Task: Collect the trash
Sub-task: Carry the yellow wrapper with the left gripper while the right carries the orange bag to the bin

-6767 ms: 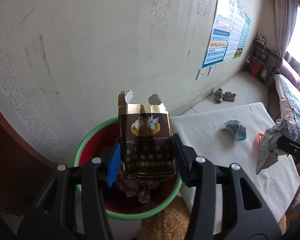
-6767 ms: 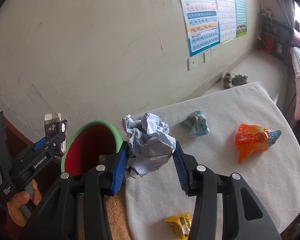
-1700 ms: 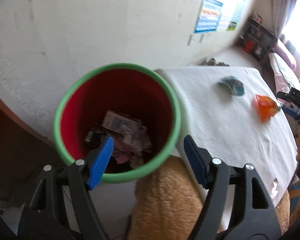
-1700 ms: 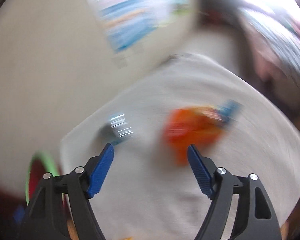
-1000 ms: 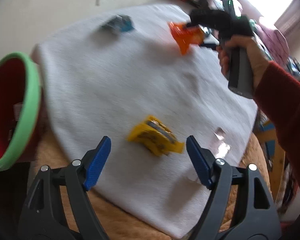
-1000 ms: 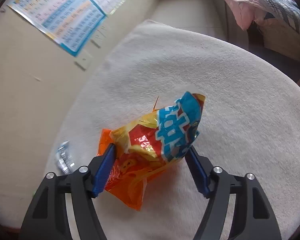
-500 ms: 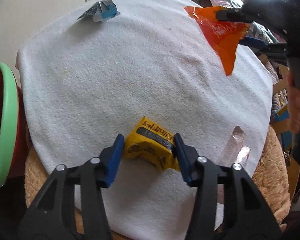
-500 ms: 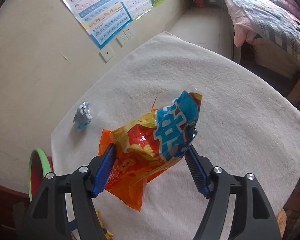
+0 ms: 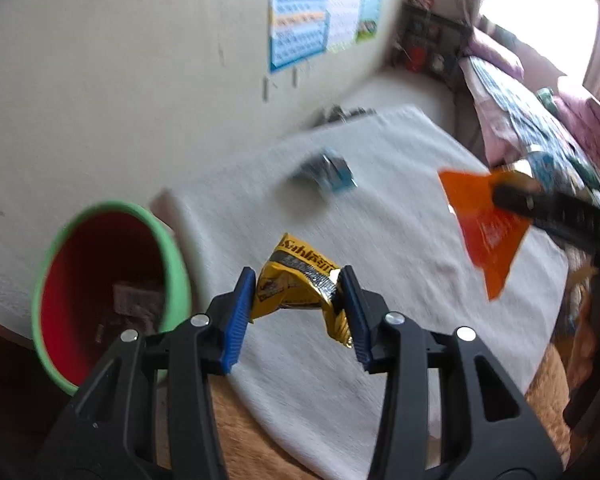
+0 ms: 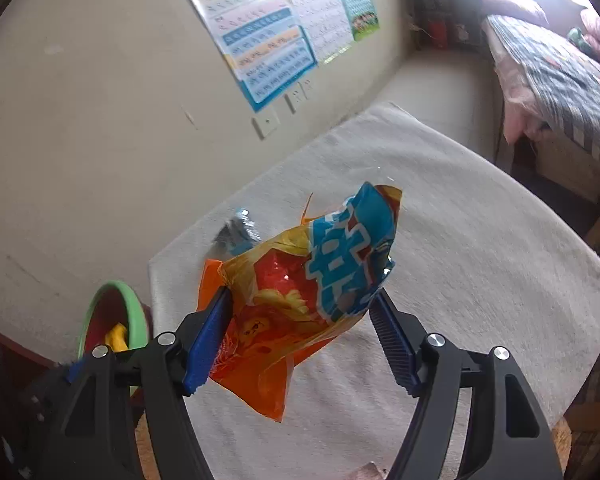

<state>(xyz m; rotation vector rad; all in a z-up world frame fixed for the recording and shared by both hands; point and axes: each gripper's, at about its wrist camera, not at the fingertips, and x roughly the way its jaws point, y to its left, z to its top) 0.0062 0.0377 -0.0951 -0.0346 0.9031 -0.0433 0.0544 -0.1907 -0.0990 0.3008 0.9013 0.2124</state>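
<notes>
Your blue-and-silver wrapper [image 9: 327, 174] was smeared by motion in the left wrist view; the orange snack bag [image 10: 312, 292] half covered it in the right. The bin [image 9: 112, 292] contents stayed dim and unreadable. Wall poster [image 9: 300, 36] text was too blurred to read.

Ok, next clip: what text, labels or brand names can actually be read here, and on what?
"Schläger"-like black lettering, last letters uncertain: yellow wrapper in the left gripper.
Large white characters on a blue band: orange snack bag in the right gripper; creased, unreadable.
Rows of coloured print: wall posters; too small to read.
Small blue wrapper on the white cloth: blurred, nothing legible.
</notes>
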